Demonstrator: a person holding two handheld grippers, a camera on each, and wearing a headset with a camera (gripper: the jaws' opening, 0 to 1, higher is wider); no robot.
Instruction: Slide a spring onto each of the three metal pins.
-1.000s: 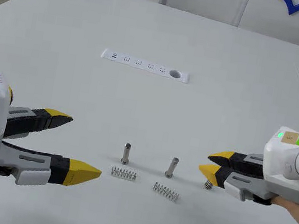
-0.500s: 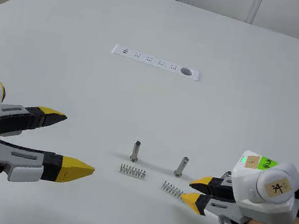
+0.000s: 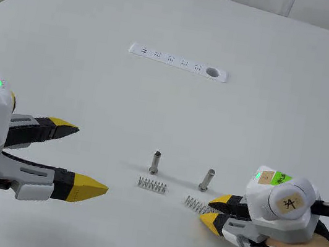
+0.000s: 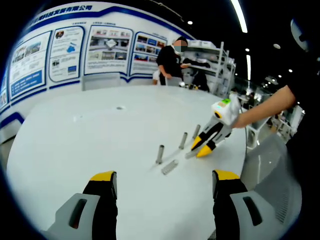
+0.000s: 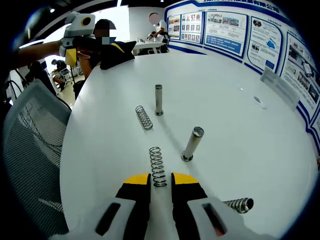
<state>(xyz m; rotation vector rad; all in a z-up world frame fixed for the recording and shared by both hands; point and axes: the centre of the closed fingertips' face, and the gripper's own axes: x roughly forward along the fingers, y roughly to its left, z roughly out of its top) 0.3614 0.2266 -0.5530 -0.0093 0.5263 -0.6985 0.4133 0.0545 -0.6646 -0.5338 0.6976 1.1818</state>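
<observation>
- The left gripper (image 3: 81,155), grey and black with yellow tips, hangs over the white tabletop (image 3: 70,46) at the far left. Its jaws are wide apart and empty, well clear of the parts.
- The left pin (image 3: 155,161), a short capped steel cylinder, stands upright and bare. A brush from a passing jaw would probably topple it, as its foot looks narrow.
- The left spring (image 3: 152,185), a small coil of steel wire, lies flat just in front of that pin. Its long axis runs left to right across the table.
- The middle pin (image 3: 207,179), a match for the first, also stands upright and bare, near the far end of the next spring.
- The right spring (image 3: 197,204), a like coil, lies flat. In the head view its long axis slants from left-rear to right-front, and its right end points into the right gripper's mouth. Held by that end alone, it may droop, swing or flick out. Squeezed hard, the coils may deform. For threading, its bore must be turned vertical over a pin, and a skewed approach would likely snag the cap or tip the pin.
- The right gripper (image 3: 213,211), of the same make, sits low over the table. Its jaws are a narrow gap apart, astride the spring's near end. Whether they press it yet cannot be told.
- The third pin (image 5: 240,204), seen beside the right jaw in the right gripper view, appears to carry a spring already. The gripper is close enough that a careless lift could knock it.
</observation>
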